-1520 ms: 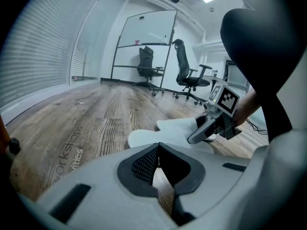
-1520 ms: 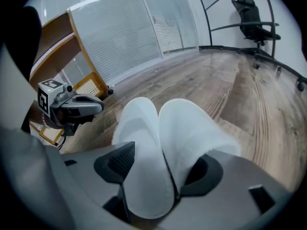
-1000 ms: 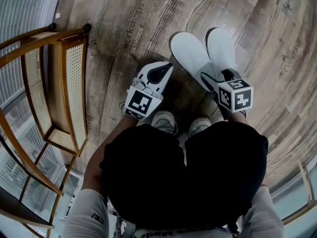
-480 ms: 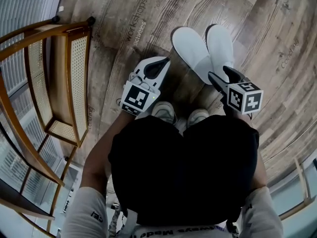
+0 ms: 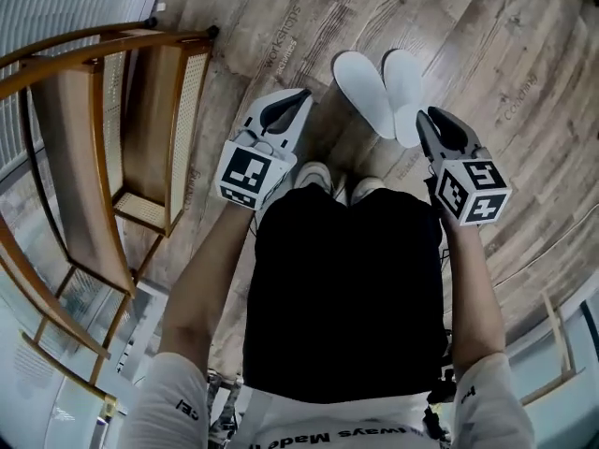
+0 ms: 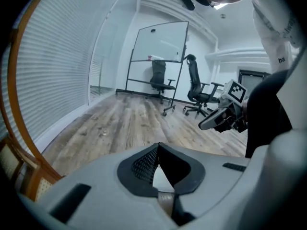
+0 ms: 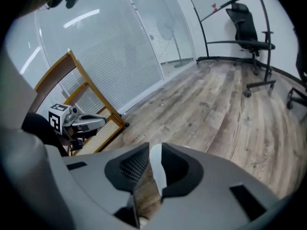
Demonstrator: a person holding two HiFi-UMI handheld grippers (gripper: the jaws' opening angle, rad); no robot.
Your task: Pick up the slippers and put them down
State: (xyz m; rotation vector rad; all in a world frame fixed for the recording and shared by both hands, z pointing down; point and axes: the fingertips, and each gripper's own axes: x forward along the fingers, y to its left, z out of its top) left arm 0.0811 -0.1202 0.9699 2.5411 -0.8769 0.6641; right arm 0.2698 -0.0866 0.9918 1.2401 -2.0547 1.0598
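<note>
Two white slippers lie side by side on the wooden floor, toes pointing away from me, the right one touching the left. Both grippers hang well above them and hold nothing. My left gripper is left of the slippers with its jaws shut tip to tip. My right gripper hovers over the heel of the right slipper. Its jaws are closing with a narrow gap left, through which a strip of white slipper shows far below.
A wooden chair with cane panels stands to my left by the blinds. My own shoes are just behind the slippers. Farther off stand office chairs on castors and a whiteboard on a stand.
Both grippers have risen away from the floor as I stood up. The right one has left the slippers' heels, and its jaws have narrowed. The slippers stay on the floor.
</note>
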